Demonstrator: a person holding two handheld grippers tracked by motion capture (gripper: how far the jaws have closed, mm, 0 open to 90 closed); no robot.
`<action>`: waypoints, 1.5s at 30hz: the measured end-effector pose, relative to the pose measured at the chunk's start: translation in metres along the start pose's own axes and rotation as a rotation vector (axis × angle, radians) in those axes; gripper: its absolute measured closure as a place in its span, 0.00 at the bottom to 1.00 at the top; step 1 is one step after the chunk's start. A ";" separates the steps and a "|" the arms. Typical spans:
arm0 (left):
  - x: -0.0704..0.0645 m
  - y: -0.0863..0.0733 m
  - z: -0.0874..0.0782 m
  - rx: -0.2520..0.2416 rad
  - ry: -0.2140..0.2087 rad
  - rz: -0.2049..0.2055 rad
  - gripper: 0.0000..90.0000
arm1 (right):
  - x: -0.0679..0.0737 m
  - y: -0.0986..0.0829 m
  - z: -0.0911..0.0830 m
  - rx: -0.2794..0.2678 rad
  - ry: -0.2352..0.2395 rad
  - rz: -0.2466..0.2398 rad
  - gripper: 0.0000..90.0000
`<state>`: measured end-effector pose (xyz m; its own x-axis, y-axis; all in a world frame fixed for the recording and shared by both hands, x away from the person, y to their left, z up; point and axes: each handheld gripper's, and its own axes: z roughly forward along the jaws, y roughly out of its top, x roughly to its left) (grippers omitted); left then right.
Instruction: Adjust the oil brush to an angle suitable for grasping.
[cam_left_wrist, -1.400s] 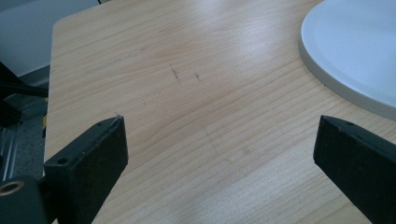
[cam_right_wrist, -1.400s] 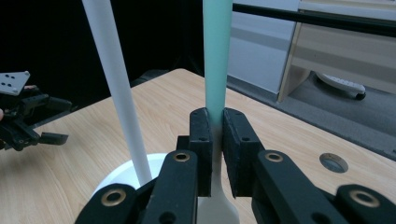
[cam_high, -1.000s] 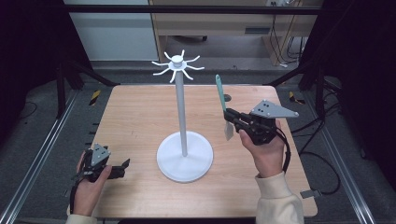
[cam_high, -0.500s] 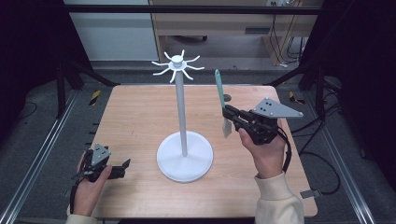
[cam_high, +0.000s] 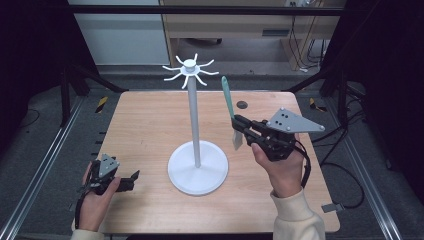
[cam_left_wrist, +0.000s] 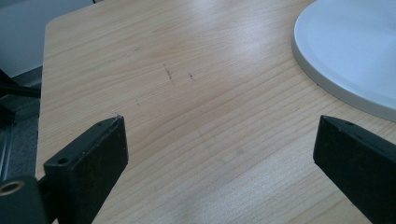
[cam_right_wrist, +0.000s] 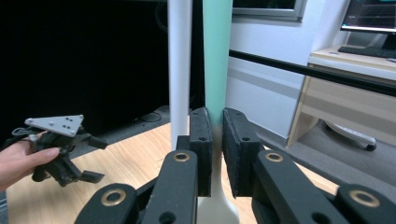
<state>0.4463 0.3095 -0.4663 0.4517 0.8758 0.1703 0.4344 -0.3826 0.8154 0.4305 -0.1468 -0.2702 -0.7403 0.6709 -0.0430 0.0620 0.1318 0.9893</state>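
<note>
A white stand rises from a round base (cam_high: 198, 167) in the middle of the wooden table (cam_high: 145, 125); its pole (cam_high: 194, 120) ends in a ring of hooks (cam_high: 189, 70). My right gripper (cam_high: 236, 123) hangs right of the pole, shut on a utensil with a green handle (cam_high: 227, 97) pointing up and a white blade (cam_high: 237, 140) pointing down. In the right gripper view the jaws (cam_right_wrist: 217, 140) clamp the handle (cam_right_wrist: 217, 56) just beside the pole (cam_right_wrist: 180, 65). My left gripper (cam_high: 134, 177) rests open at the near left, holding nothing, with the base (cam_left_wrist: 345, 51) ahead to its right.
A small dark round spot (cam_high: 242, 104) marks the table behind the utensil. Black frame posts stand at both sides, and metal rails run along the floor. A wooden desk (cam_high: 240, 25) is beyond the far edge.
My right gripper has carried the utensil slightly left toward the pole and a little higher. The left gripper has stayed put.
</note>
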 end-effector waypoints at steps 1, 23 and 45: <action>0.000 0.000 0.000 -0.001 0.000 -0.001 0.03 | 0.000 0.000 0.000 0.000 0.000 0.000 0.92; 0.000 0.000 0.001 0.005 0.001 0.007 0.03 | 0.024 0.010 0.006 0.005 0.016 -0.049 0.92; 0.000 -0.001 0.001 0.006 0.005 0.005 0.03 | 0.025 0.010 0.030 0.038 0.020 -0.024 0.92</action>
<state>0.4465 0.3098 -0.4672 0.4496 0.8755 0.1772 0.4372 -0.3887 0.8110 0.4329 -0.1062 -0.2652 -0.7553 0.6522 -0.0638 0.0689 0.1758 0.9820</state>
